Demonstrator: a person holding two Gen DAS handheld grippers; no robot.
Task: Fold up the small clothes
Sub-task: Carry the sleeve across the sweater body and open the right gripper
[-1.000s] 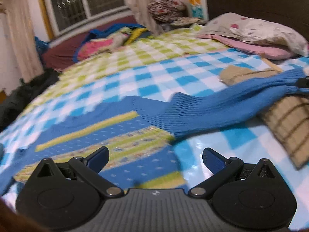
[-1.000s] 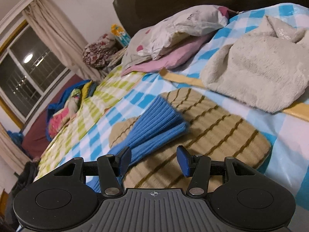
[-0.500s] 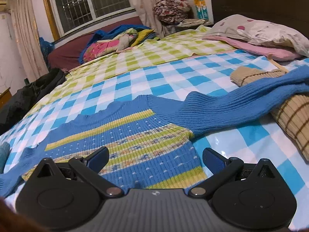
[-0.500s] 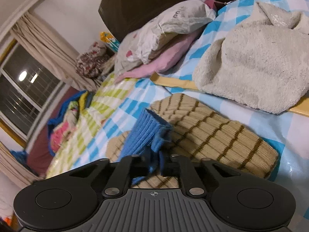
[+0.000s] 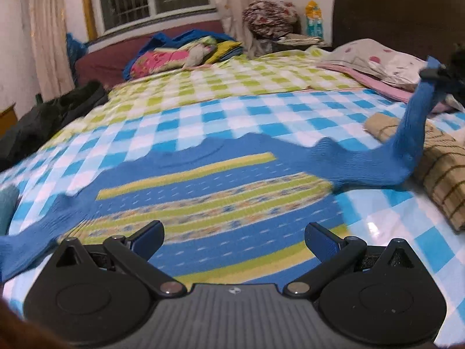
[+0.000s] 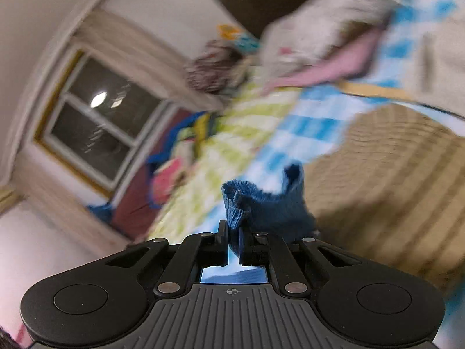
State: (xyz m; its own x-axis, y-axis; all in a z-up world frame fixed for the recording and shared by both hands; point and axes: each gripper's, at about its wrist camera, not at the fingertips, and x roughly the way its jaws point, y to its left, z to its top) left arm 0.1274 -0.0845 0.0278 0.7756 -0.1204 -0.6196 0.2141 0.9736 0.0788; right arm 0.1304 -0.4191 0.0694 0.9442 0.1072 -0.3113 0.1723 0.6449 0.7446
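Observation:
A small blue sweater (image 5: pixel 215 200) with yellow-green stripes lies spread flat on the checked bed cover. My left gripper (image 5: pixel 234 240) is open and empty, hovering over the sweater's lower hem. My right gripper (image 6: pixel 234 240) is shut on the cuff of the sweater's right sleeve (image 6: pixel 261 203). In the left wrist view that sleeve (image 5: pixel 407 142) rises from the bed up to the right gripper (image 5: pixel 436 72) at the far right. The sweater's left sleeve (image 5: pixel 20 247) trails off at the lower left.
A tan striped folded garment (image 5: pixel 436 168) lies at the right, beside the lifted sleeve; it also shows in the right wrist view (image 6: pixel 392 168). Pillows (image 5: pixel 377 61) and a dark headboard (image 5: pixel 392 8) are behind. Piled clothes (image 5: pixel 180 52) lie under the window. Dark clothing (image 5: pixel 49 113) lies at the left edge.
My right gripper closed on the blue sleeve cuff and lifted it off the tan garment. My left gripper pulled back, so more of the sweater shows.

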